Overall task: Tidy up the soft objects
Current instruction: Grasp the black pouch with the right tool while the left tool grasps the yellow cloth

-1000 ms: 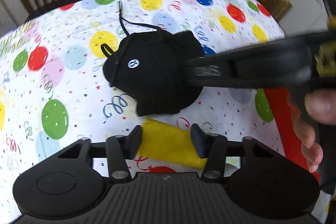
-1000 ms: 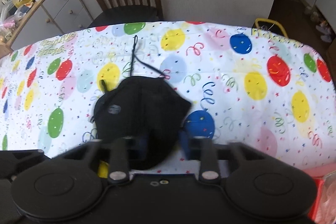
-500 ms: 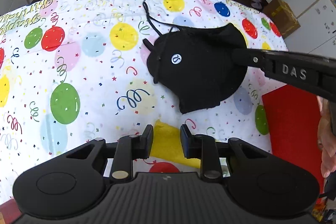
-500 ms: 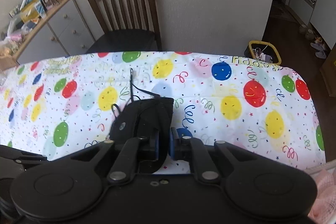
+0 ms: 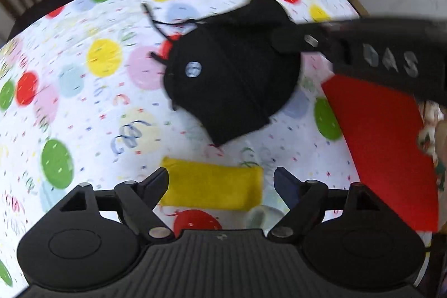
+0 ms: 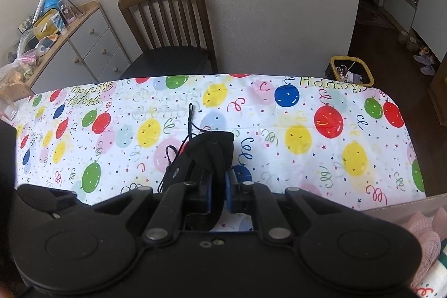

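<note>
A black cap with a small white logo and a thin cord hangs from my right gripper, which is shut on its edge and holds it lifted over the balloon-print tablecloth. The cap droops edge-on in the right wrist view. In the left wrist view the right gripper reaches in from the right. My left gripper is open and empty, just above a yellow folded cloth that lies flat on the table.
A red box wall stands at the table's right side. A cardboard box edge with pink soft items is at lower right. A wooden chair stands behind the table, a drawer unit to its left.
My right gripper has shut on the cap and lifted it off the table, so it now hangs folded. My left gripper has opened wide over the yellow cloth.
</note>
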`<state>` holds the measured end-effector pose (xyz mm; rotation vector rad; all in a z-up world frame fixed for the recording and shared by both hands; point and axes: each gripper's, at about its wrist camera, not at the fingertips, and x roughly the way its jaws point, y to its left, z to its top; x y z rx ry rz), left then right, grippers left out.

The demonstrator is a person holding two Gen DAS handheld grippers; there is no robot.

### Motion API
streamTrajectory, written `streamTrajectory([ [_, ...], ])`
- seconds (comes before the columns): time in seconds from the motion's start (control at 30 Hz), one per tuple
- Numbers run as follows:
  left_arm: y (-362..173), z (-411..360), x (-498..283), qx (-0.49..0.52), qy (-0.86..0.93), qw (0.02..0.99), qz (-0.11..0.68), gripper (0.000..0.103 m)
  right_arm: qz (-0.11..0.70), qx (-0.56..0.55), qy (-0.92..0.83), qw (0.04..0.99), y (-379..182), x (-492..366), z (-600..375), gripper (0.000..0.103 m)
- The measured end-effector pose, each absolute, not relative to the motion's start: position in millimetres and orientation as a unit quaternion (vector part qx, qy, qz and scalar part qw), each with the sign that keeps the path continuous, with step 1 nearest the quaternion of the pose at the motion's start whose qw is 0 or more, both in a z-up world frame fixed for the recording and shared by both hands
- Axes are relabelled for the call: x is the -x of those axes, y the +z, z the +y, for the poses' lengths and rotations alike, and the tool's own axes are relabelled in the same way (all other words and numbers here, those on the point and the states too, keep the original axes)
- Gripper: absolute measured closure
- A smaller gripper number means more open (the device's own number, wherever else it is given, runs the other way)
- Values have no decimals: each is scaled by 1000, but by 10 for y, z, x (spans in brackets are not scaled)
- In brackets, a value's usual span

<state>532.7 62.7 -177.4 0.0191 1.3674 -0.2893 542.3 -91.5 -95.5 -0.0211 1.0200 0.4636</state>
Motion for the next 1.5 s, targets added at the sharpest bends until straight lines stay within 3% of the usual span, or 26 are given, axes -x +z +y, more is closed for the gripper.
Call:
streamTrajectory([
  [0.13, -1847, 417, -5342, -63, -134, 756, 638, 13, 485, 4, 213, 848, -952, -5434, -944, 94],
  [0.6, -2034, 349, -5313, -83, -97, 760, 638, 12, 488, -6, 211, 847, -999, -5487, -986, 94],
  [1.23, -1913, 1053, -5089, 57, -70, 812, 576, 22, 465, -29, 232, 854, -800, -5350, -1047, 96],
  [1.5, -1796, 1388, -5130, 145, -52, 823, 547, 39, 447, -28, 239, 862, -618, -5152, -1183, 96],
])
